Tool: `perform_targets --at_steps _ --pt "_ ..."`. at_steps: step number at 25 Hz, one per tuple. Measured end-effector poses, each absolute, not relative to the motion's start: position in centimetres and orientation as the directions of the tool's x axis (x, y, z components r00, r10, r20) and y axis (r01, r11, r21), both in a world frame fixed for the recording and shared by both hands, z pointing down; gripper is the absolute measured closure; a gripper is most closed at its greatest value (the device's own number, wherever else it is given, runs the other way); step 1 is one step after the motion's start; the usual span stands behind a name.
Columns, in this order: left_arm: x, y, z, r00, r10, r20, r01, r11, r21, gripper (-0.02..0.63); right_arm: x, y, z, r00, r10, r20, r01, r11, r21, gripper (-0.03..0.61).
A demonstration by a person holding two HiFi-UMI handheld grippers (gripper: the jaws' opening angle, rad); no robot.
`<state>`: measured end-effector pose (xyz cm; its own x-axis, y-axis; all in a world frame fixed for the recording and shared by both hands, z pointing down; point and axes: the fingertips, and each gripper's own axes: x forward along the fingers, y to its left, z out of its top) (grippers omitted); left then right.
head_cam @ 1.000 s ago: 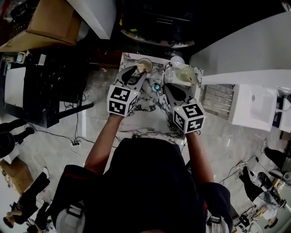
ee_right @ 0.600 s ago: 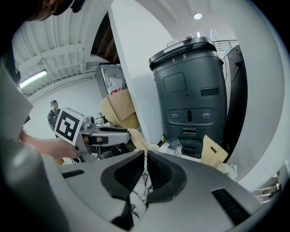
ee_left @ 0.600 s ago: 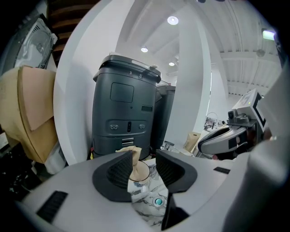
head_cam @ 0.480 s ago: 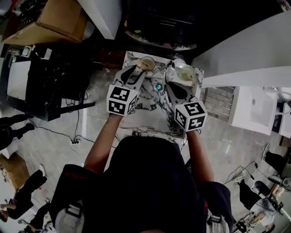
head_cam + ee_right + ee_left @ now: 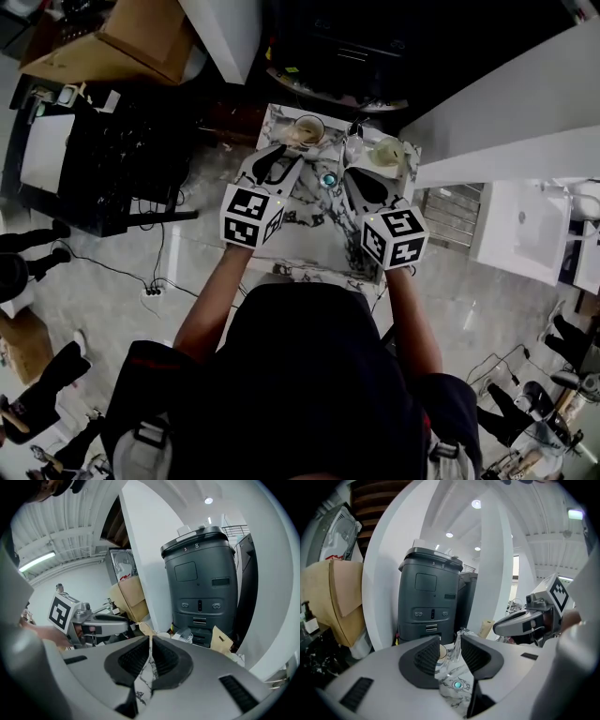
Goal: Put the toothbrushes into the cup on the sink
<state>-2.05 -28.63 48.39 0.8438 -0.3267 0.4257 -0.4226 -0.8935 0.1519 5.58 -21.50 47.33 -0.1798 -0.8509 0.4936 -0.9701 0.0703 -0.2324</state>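
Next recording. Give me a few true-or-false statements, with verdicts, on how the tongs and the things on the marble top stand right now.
1. The left tongs have their jaws apart, and the marble top shows between them. True.
2. The right tongs gape wide open. False: their jaws are all but together, with only a thin slit between them.
3. In the head view, a teal round fitting sits on the marble between the two tongs. True.
4. The tan cup lies on the floor. False: it stands on the marble top, beyond the left tongs.
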Motion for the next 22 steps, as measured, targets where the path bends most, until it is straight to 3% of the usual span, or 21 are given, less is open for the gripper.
perform_targets --at_steps 15,22 --pt "-4.4 -22.9 46.2 0.894 -0.253 0.37 -0.316 -0.941 0.12 0.588 2.6 -20.4 46.0 -0.152 -0.874 0.462 -0.978 0.067 -0.196 0.534" --pt "-5.4 -21.6 46.8 0.908 -0.208 0.364 -0.276 -0.95 0.147 0.6 1.9 -19.8 46.2 -0.127 -0.881 0.455 -0.981 0.043 -0.19 0.534"
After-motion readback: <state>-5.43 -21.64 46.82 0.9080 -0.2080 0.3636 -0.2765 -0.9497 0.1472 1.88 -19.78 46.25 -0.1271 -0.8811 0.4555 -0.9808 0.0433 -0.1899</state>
